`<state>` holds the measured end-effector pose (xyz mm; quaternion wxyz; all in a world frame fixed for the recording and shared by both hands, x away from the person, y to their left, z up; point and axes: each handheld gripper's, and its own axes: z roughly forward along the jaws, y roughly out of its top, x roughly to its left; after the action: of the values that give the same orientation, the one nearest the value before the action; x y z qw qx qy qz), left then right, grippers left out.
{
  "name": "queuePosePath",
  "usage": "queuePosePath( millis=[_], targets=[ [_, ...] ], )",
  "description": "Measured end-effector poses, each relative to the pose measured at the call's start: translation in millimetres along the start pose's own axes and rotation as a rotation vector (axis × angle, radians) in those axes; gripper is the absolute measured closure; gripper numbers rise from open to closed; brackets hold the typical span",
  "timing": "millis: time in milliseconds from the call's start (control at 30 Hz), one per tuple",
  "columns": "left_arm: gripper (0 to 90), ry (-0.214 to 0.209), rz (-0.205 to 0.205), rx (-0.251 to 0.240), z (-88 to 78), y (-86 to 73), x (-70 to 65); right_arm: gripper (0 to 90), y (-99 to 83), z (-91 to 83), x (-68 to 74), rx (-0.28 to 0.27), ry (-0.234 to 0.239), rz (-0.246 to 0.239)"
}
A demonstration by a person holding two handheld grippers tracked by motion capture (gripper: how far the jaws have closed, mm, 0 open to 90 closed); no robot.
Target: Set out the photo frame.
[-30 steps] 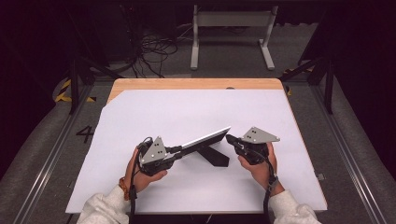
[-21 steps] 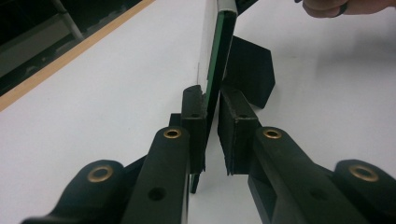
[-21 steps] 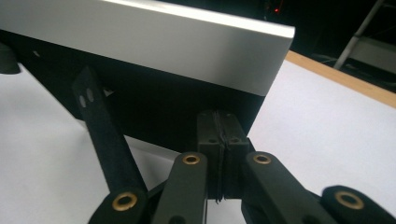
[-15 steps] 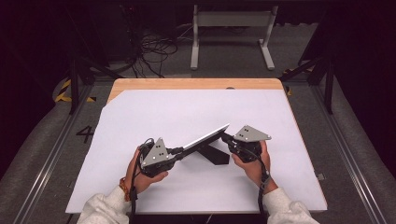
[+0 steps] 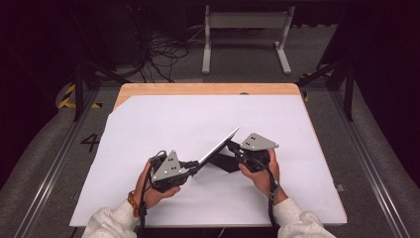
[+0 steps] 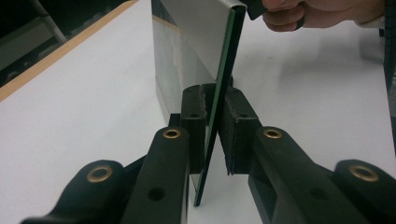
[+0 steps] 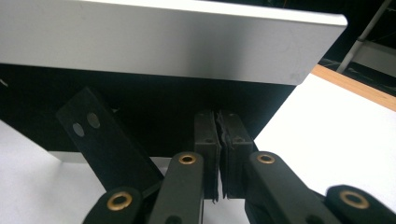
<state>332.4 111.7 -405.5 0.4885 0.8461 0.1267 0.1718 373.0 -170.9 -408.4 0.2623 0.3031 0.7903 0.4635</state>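
We kept the flat silver-framed picture frame (image 5: 218, 147) tilted above the white table cover (image 5: 163, 124), near the front middle. The left gripper (image 5: 194, 166) clenched its glass edge to steady it. The right gripper (image 5: 233, 148) sat pressed shut at the frame's black back, beside the black fold-out stand (image 7: 105, 135), nothing visibly between its pads.

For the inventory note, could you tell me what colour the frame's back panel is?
Black, under a silver rim; the frame shows it best in the right gripper view.

Black two-jaw grippers with brass-ringed pivots, grey three-cornered top plates, trailing black cables; the person wears pale sleeves.
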Motion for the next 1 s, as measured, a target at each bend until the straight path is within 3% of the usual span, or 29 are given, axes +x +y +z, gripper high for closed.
queuePosePath(
  millis=[600, 1000],
  targets=[
    [77.5, -0.001, 0.010, -0.003, 6.1, 3.5, -3.3, 88.0, 7.9, 6.7, 9.6, -0.008, 0.044, -0.005],
    [77.8, -0.015, 0.016, -0.019, -4.1, 0.4, -7.3, 86.6, 8.5, -1.2, 5.0, -0.030, 0.026, 0.007]
  ],
)
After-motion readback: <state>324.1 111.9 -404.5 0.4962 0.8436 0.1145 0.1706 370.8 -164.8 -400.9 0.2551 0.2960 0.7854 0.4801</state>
